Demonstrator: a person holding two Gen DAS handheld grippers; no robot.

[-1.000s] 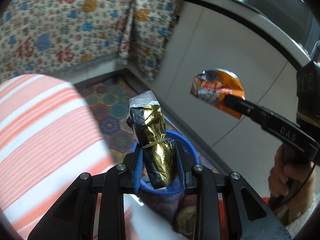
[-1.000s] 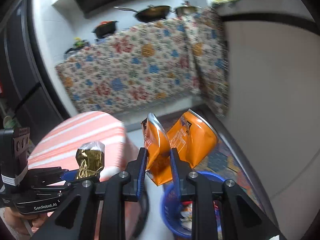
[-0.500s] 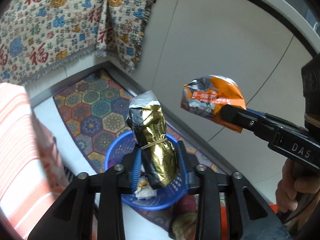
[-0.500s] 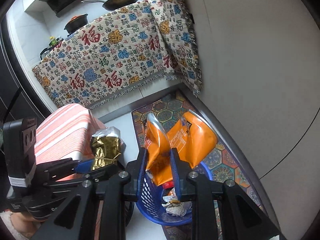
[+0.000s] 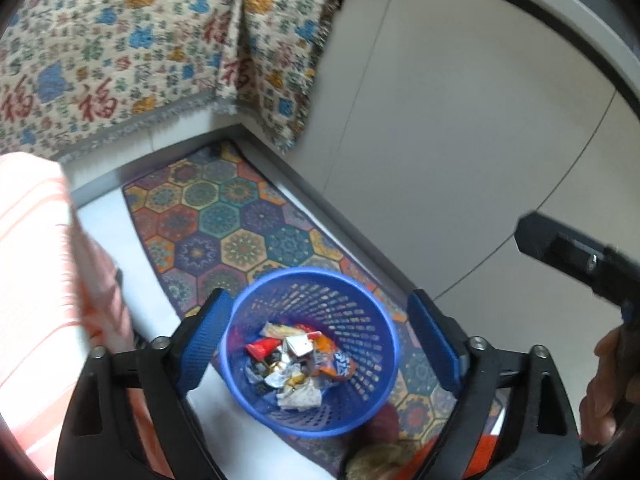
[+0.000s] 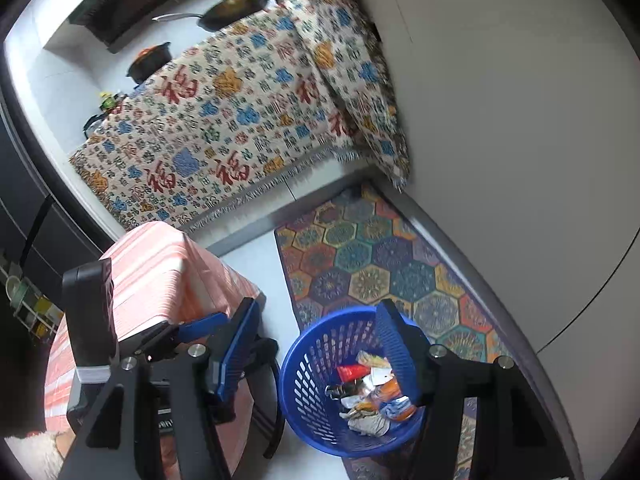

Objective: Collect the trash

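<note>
Two handheld claws hang over a blue plastic wastebasket (image 5: 362, 360) that stands on the floor, partly on a rug (image 5: 224, 224) patterned with colourful hexagons. Seen from the left wrist camera, the left claw (image 5: 320, 334) has its jaws spread wide and opening, with nothing between the blue pads; the basket shows straight down through the gap. Inside the basket lies a heap of crumpled trash (image 5: 296, 364): silver foil, red and orange snack wrappers, and a pale scrap nearest the camera. At the right edge of this view, the dark body of the other tool juts in, with part of a person's hand (image 5: 608, 380) gripping its handle. Seen from the right wrist camera, the right claw (image 6: 316, 344) is also parted and opening, holding nothing; its right finger (image 6: 400, 352) crosses in front of the basket's rim, and the same trash (image 6: 372, 396) sits at the bottom of the basket (image 6: 308, 372). To the left of the basket stands a desk (image 6: 160, 264) draped in a pink and white striped cloth, and the left tool shows in front of it. Behind, a cream cloth (image 6: 240, 120) printed with red characters and blue and orange motifs hangs over a kitchen counter carrying pans (image 6: 236, 10). A plain grey cabinet front (image 6: 520, 140) fills the right side.
</note>
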